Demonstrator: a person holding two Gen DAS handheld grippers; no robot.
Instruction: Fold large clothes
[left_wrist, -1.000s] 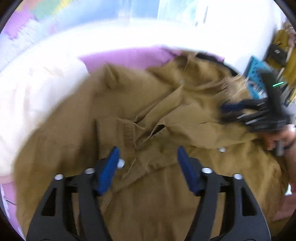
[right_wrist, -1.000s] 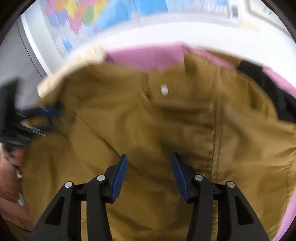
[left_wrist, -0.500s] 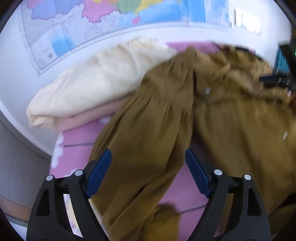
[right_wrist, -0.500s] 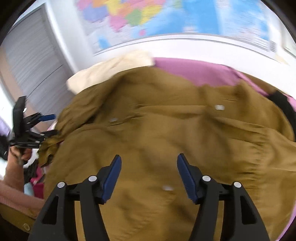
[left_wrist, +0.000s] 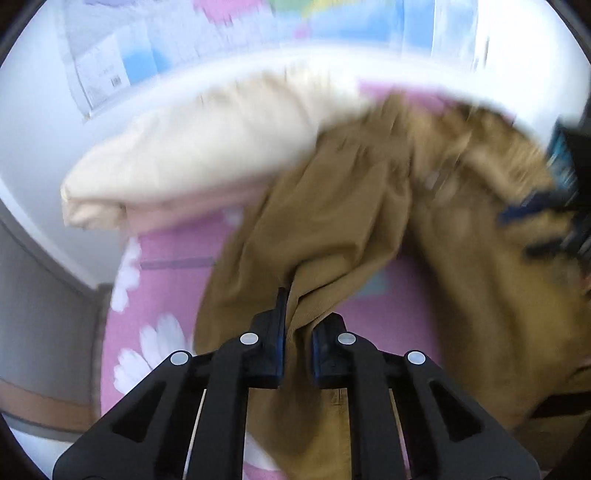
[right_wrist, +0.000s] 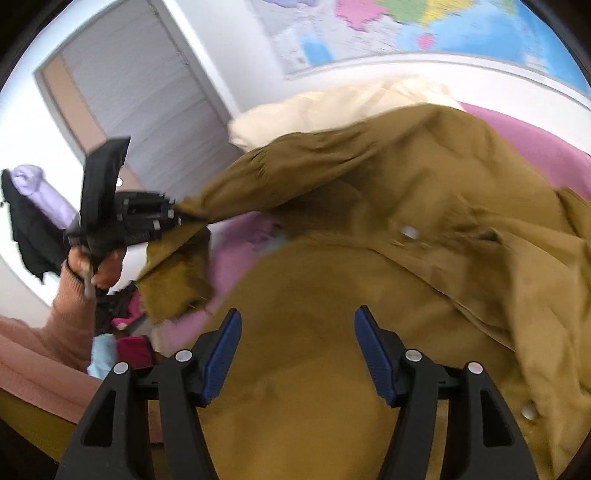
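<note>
The left gripper has its jaws clamped on a bunched sleeve end of the coat, so the sleeve hangs taut from the grip and lifts clear of the bed. Holding the cuff rather than mid-sleeve gives control of the full sleeve length, which suits drawing it across the body for a fold. The right wrist view confirms this grip: the left gripper sits at the left, with the sleeve stretched from it toward the coat's shoulder and a loose flap hanging below. The right gripper hovers over the near part of the coat body with its jaws apart and nothing between them; judged from its position, it is ready to pin or pick up the body panel while the sleeve is moved. The coat lies spread front-up over the pink bed cover, snaps visible along the placket, its far edge touching a cream quilt stacked at the far left. A map hangs on the far wall. The likely step in hand is the first sleeve fold; the body appears not yet folded.
</note>
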